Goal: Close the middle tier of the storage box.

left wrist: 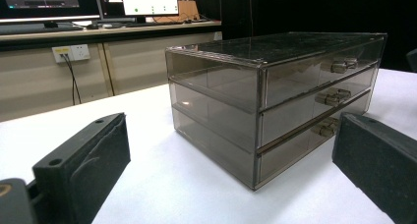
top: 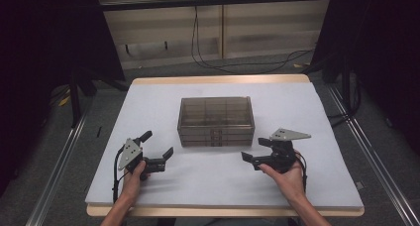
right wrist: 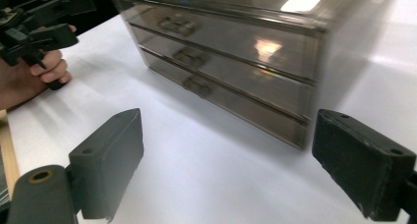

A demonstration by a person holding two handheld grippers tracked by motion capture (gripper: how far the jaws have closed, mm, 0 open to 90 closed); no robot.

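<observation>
Tabletop scene in which we see a smoky, translucent drawer cabinet [top: 216, 121] standing near the middle of a white table [top: 163, 97], well apart from its edges. From the high view we count three stacked drawers, all pushed in, their small handles [left wrist: 335, 95] on the near face. We find the left gripper [top: 158, 144] near the cabinet's near left corner, held in the person's left hand [top: 134, 179], its jaws spread wide and holding nothing; in the left gripper view its two black jaws frame the cabinet's corner without touching it. We find the right gripper [top: 255, 149] to the near right of the cabinet, in the right hand [top: 288, 179], its jaws likewise wide apart and empty, with the cabinet front between them farther off in the right gripper view. Both grippers are apart from the cabinet. Beyond the far edge we see a wall with trailing cables [top: 198, 42]; the left gripper view adds a desk with monitors [left wrist: 88, 0].
</observation>
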